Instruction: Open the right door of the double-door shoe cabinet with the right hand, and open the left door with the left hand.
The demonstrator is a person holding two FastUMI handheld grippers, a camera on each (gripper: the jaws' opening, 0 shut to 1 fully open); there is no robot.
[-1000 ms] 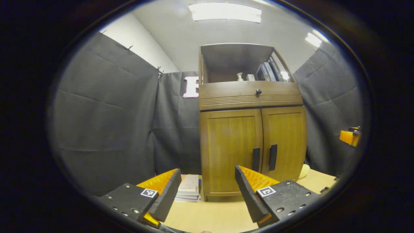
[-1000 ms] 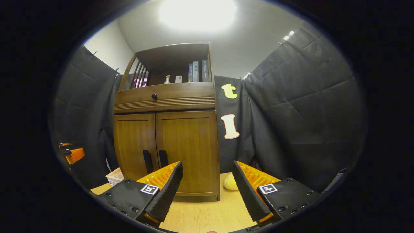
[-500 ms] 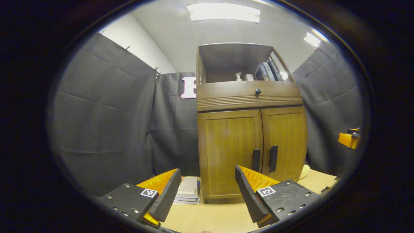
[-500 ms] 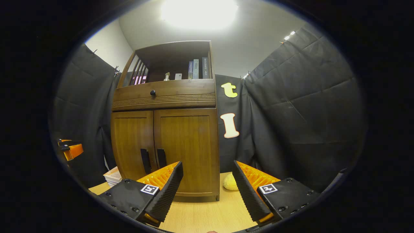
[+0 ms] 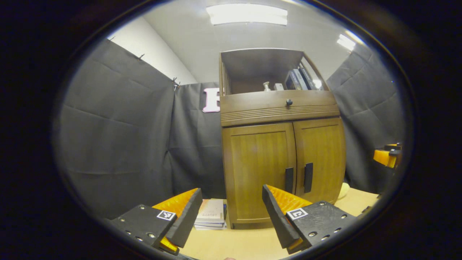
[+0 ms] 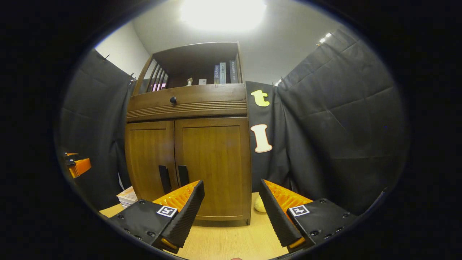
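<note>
Doors: left door [image 5: 258,169], right door [image 6: 213,166] closed | left tool [image 5: 231,216] released | right tool [image 6: 231,213] released

left gripper [image 5: 231,213], right gripper [image 6: 231,213]: wedge fingers, screwed mounting blocks (square coded tag on each), ribbed inner faces.

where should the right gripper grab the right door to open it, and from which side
Grip the right door's handle, the dark upright bar by the seam between the doors. Come straight at the front, fingers either side of the bar. The handle sits on the door's inner edge, so the hinge is probably on the outer side; pull back and swing outward. The right gripper is open and well short of it.
</note>
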